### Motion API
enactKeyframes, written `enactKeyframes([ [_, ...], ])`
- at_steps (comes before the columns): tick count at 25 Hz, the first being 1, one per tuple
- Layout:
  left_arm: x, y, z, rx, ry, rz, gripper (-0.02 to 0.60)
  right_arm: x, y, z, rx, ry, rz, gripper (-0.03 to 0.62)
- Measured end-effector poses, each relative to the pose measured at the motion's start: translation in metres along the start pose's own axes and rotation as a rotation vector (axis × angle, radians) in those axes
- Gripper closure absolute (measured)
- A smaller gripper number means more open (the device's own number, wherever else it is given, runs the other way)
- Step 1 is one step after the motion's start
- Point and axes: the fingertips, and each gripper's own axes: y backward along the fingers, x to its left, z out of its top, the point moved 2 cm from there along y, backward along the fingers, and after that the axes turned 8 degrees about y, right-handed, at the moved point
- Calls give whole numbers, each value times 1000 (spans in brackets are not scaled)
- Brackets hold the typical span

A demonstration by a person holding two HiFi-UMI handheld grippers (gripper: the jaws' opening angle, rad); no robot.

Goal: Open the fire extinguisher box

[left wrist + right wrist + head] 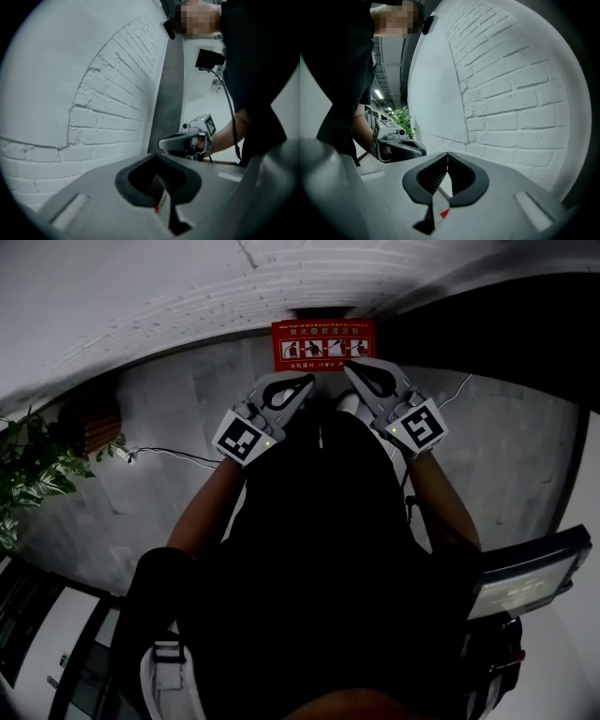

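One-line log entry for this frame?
phase: pre-contact | left gripper: shut, empty | right gripper: shut, empty | fire extinguisher box: red, against brick wall, looks closed | both grippers by its near edge

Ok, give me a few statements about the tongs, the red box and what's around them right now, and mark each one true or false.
1. The right tongs are shut with nothing between them. True.
2. The left tongs are clamped on the red box. False: they are shut and hold nothing.
3. The red box sits at the foot of a white brick wall. True.
4. A leafy plant stands on the person's right. False: the plant is on the person's left.
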Motion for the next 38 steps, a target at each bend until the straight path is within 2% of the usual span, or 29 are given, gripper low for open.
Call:
enactKeyframes([
  [2,-7,-18,7,16,7,7,580,-21,11,-7,21,-37,-13,585],
  [4,7,-25,-11,43,15,31,580,-32,-4,-46,50,-88,-6,583],
  [9,64,-28,-106,76,35,56,580,-18,-53,-195,177,-276,-6,583],
  [12,73,-43,-154,147,37,61,580,-17,-60,-244,193,-368,-22,583],
  [17,79,-59,-242,265,81,95,580,-21,-57,-321,169,-598,-119,583],
  [23,94,-70,-314,373,72,118,580,-26,-59,-399,150,-810,-261,583],
  [29,105,-81,-346,414,66,129,580,-18,-52,-456,111,-1043,-354,580],
  [38,105,-91,-367,438,77,140,580,-24,-46,-506,-61,-1355,-526,481],
])
